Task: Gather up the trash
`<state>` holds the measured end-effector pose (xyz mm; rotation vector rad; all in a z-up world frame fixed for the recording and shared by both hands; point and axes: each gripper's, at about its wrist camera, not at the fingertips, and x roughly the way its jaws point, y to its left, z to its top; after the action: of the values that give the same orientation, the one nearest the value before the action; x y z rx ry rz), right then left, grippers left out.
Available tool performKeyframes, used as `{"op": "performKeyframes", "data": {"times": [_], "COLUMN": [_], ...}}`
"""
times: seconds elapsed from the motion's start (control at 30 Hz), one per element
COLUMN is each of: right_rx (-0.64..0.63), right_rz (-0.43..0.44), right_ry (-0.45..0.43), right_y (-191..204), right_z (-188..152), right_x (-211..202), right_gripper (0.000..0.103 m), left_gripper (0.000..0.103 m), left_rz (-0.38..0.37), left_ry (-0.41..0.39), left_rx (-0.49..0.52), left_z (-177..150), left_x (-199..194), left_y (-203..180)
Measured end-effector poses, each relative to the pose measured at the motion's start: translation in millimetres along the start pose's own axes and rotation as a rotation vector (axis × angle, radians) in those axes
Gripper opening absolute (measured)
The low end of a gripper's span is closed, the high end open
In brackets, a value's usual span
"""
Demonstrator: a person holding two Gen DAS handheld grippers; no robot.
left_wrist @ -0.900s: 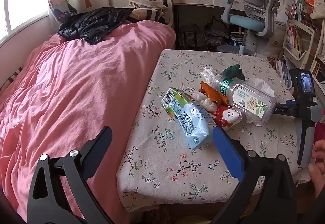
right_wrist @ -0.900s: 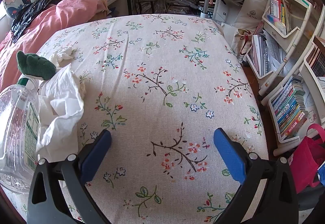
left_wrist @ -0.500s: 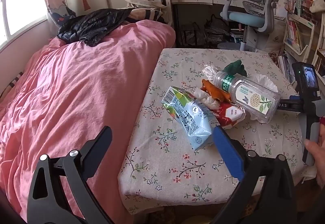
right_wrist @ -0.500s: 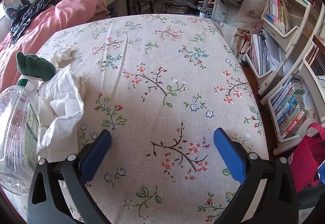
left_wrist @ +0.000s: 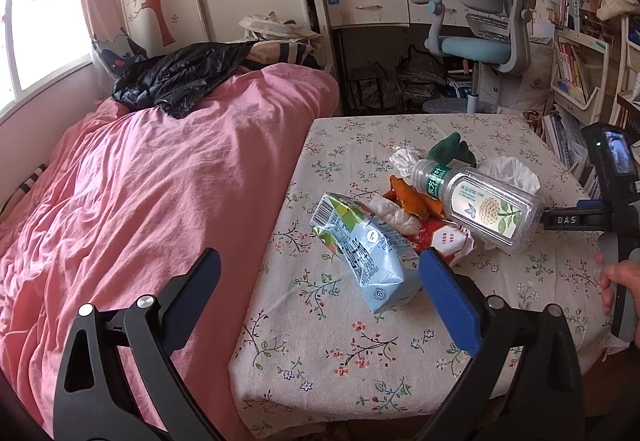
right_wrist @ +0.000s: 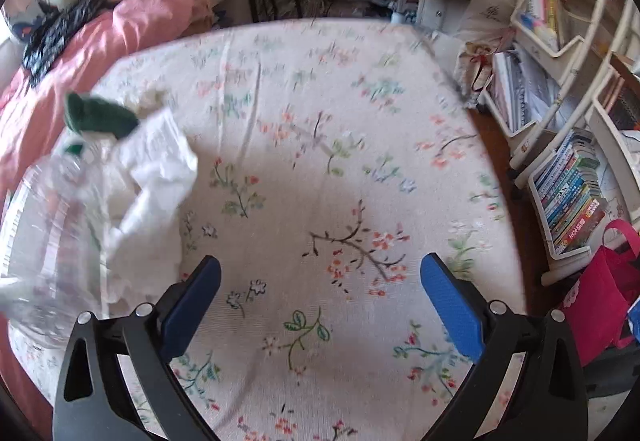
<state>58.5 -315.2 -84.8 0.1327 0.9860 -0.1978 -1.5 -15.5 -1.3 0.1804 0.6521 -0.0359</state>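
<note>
Both your left gripper [left_wrist: 318, 291] and right gripper [right_wrist: 320, 295] gape released, holding nothing, above the floral-clothed bench [left_wrist: 360, 353], where the crumpled blue-and-green drink carton [left_wrist: 366, 257] lies beside the clear plastic bottle [left_wrist: 486, 207] and white tissue [right_wrist: 158, 169]

Left tongs [left_wrist: 320, 295]: jaws fully spread, nothing between the pads, angled moderately downward. Right tongs [right_wrist: 320, 297]: jaws fully spread, empty, pitched more steeply down. Right hand [left_wrist: 618, 283] grips its handle; fingers visible at frame edge.
</note>
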Motion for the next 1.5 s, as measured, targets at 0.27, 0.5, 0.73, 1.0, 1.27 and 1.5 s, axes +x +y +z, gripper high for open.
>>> {"op": "performKeyframes", "data": {"times": [0.27,0.5,0.73,1.0,1.27,1.5], "right_rx": [0.015,-0.044,-0.025,-0.055,-0.095,-0.114], "right_rz": [0.093,0.194,0.217,0.205,0.184,0.177], "right_ry": [-0.512,-0.524,-0.537,-0.545,-0.543,-0.538], "right_y": [16.3,39.0,39.4,45.9,54.4,57.7], "right_z": [-14.5,-38.9,-47.9,-56.7,-58.5,-57.0], "right_x": [-148.7,-168.5,-166.5,-166.8,-170.1,-171.5], "right_gripper": [0.096,0.096,0.096,0.096,0.096,0.096], "left_gripper": [0.096,0.096,0.096,0.096,0.096,0.096], "left_rz": [0.025,0.02,0.018,0.01,0.009,0.008], "left_ry": [-0.027,-0.029,-0.019,-0.015,-0.013,-0.011], "left_rx": [-0.082,-0.144,-0.156,-0.147,-0.142,-0.152], "left_z": [10.1,8.7,9.0,9.1,7.5,7.2], "left_x": [-15.2,-18.2,-15.9,-14.5,-14.1,-13.7], "left_y": [18.0,30.6,32.8,29.7,27.4,29.1]}}
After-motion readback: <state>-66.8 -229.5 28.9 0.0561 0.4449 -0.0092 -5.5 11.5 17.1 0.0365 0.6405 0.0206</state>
